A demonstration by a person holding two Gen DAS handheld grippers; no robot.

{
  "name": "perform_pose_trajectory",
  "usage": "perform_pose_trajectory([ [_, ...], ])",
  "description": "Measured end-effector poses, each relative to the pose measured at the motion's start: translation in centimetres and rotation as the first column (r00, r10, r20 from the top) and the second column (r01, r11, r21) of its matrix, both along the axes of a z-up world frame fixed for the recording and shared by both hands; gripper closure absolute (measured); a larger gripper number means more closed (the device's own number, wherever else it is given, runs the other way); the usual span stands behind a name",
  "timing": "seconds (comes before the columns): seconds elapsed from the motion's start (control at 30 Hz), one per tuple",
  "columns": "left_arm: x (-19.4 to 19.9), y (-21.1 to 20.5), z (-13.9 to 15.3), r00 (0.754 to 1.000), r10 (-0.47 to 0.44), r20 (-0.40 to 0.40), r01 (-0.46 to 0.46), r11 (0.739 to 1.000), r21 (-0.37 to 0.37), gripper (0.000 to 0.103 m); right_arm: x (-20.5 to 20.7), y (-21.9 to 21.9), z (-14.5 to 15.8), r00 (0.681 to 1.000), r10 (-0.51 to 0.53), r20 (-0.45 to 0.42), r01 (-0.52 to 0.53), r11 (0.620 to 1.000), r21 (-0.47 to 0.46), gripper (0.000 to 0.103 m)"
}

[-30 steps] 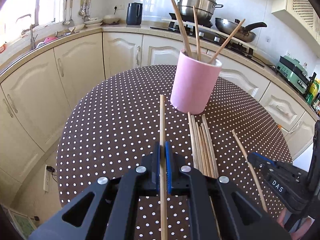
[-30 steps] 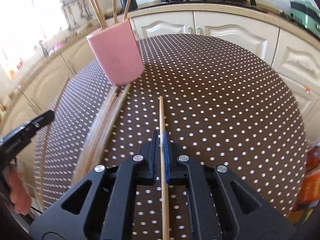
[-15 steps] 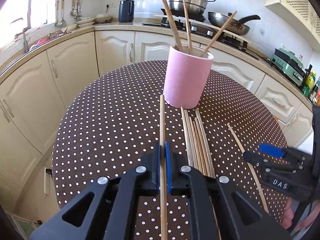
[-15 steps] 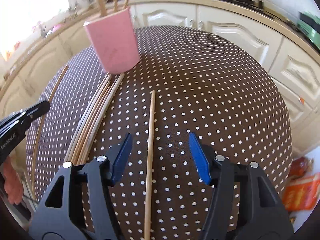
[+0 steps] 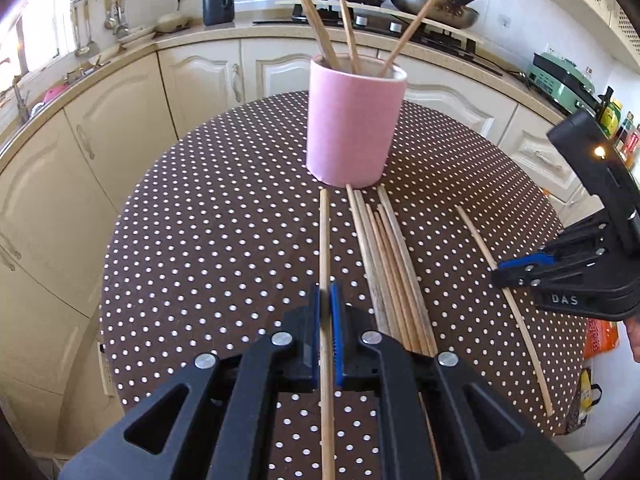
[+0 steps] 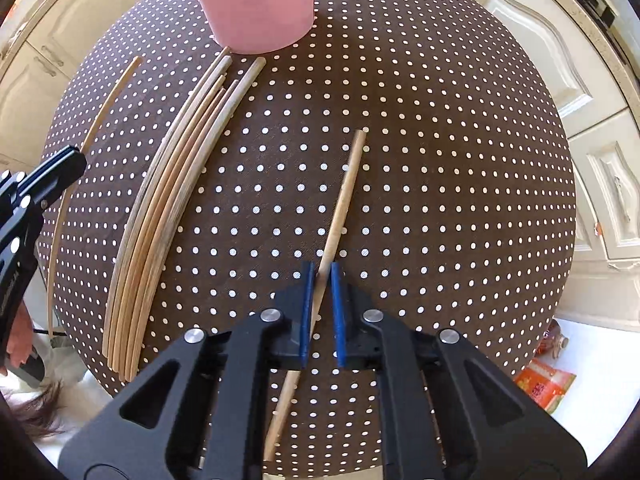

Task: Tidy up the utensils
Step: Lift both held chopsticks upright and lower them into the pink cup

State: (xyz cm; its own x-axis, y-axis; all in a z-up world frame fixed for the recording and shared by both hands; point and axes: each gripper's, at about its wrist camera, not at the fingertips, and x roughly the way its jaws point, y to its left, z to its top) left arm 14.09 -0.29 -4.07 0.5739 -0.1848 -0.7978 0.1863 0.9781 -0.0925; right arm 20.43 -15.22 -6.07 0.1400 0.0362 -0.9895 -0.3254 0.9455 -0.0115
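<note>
A pink cup point(image 5: 354, 128) with three chopsticks stands on the brown polka-dot table point(image 5: 224, 224); it also shows in the right wrist view point(image 6: 256, 4). My left gripper point(image 5: 327, 300) is shut on a wooden chopstick point(image 5: 324, 236) whose tip points at the cup's base. A bundle of several chopsticks point(image 5: 386, 260) lies just right of it, also in the right wrist view point(image 6: 176, 200). My right gripper point(image 6: 320, 280) has its jaws nearly closed around a single chopstick point(image 6: 344, 196) lying on the table, with a small gap still showing. It shows from outside in the left wrist view point(image 5: 560, 272).
Cream kitchen cabinets point(image 5: 120, 120) and a counter curve behind the table. A stove with a pan point(image 5: 436, 4) and a pot is at the back. A black kettle point(image 5: 218, 0) stands on the counter. An orange packet point(image 6: 544, 384) lies on the floor right of the table.
The right gripper opened, letting its chopstick rest on the table, then lowered and narrowed its jaws around it again. The left gripper moved closer to the cup with its chopstick.
</note>
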Motion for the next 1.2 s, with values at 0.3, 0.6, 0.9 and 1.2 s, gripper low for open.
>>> perform_pose_trajectory([
  [0.3,0.2,0.9,0.4,0.999,0.035,0.038,-0.035,0.999,-0.011,0.097,-0.7,-5.6,1.2,0.978,-0.171,0.121,0.131,0.949,0.289,0.097],
  [0.6,0.5,1.0,2.4,0.989,0.082,0.121,-0.071,0.993,-0.095,0.097,-4.0,-6.9,5.2,0.864,-0.291,0.411,0.059,0.869,0.492,0.097],
  [0.9,0.2,0.4,6.9,0.939,0.123,0.32,-0.074,0.984,-0.161,0.097,-4.4,-7.7,9.3,0.705,-0.384,0.596,-0.002,0.84,0.543,0.097],
  [1.2,1.6,-1.2,11.6,0.868,0.186,0.461,-0.125,0.979,-0.159,0.097,-4.0,-6.2,13.5,0.627,-0.419,0.657,-0.04,0.825,0.564,0.097],
])
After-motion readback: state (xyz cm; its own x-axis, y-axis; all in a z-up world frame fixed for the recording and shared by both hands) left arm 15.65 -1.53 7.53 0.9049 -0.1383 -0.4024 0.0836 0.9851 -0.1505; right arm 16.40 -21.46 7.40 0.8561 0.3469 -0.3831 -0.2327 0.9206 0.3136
